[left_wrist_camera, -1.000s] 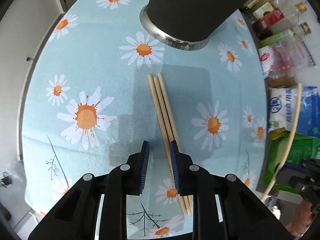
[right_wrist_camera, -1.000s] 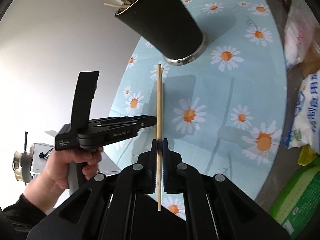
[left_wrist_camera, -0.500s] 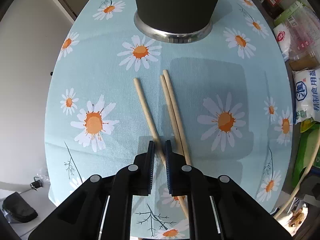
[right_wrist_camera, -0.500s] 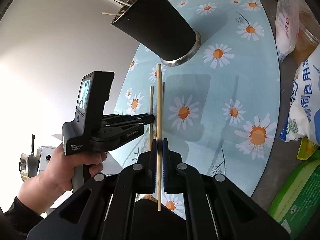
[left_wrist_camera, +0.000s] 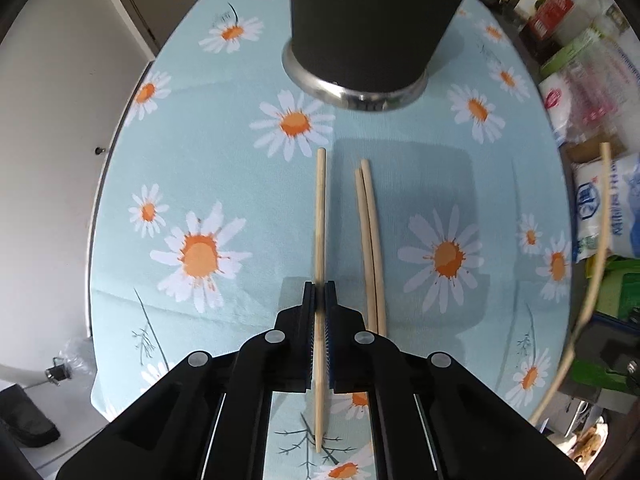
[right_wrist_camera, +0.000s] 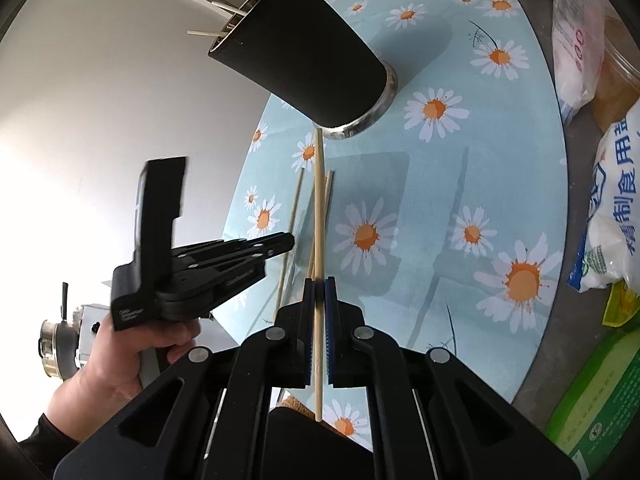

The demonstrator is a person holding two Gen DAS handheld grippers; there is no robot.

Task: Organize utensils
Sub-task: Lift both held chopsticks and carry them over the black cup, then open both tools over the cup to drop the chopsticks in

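Note:
My left gripper [left_wrist_camera: 319,292] is shut on a wooden chopstick [left_wrist_camera: 320,216] that points toward the black utensil cup [left_wrist_camera: 372,16]. Two more chopsticks [left_wrist_camera: 370,240] lie side by side on the daisy tablecloth just right of it. My right gripper [right_wrist_camera: 319,288] is shut on another chopstick [right_wrist_camera: 319,208], held above the table and pointing at the cup's [right_wrist_camera: 304,52] base. The cup holds several chopsticks [right_wrist_camera: 240,12]. The left gripper [right_wrist_camera: 280,244] shows in the right wrist view, low over the table.
The round table [left_wrist_camera: 132,184] has a light blue daisy cloth. Food bags, bottles and packets [left_wrist_camera: 600,208] crowd its right side; a white bag [right_wrist_camera: 612,216] and green box [right_wrist_camera: 592,400] show in the right wrist view. A pot [right_wrist_camera: 56,344] stands far left.
My left gripper has closed on one of the three chopsticks and drawn it away from the other two. My right gripper still holds its chopstick, raised and turned slightly.

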